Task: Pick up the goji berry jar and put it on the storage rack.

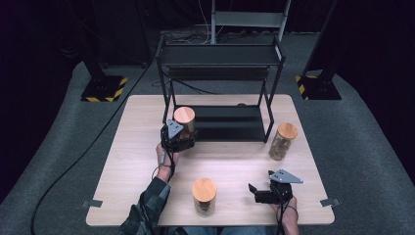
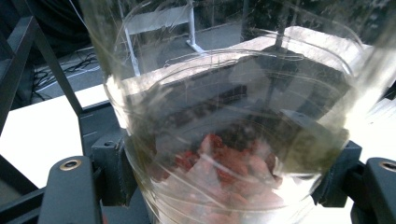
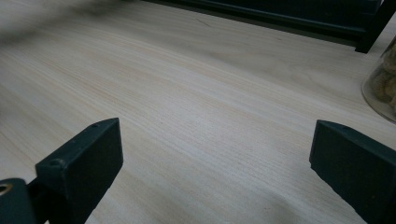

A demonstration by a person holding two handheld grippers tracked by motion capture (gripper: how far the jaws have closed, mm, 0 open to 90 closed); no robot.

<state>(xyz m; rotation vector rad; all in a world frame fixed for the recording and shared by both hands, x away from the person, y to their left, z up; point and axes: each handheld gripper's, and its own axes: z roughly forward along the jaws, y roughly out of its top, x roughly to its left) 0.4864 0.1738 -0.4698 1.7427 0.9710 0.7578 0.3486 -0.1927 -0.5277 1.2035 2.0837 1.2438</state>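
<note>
High view: left gripper has its fingers clamped on one glass jar at the rack's lower shelf; right gripper, fingers apart, waits; two jars probably remain on the bench.

The left tool is raised on an outstretched forearm in a plaid sleeve, its jaws clamped tight. The right tool lies low near the person, pointing leftward in the high view, jaws spread wide apart with nothing between them.
</note>
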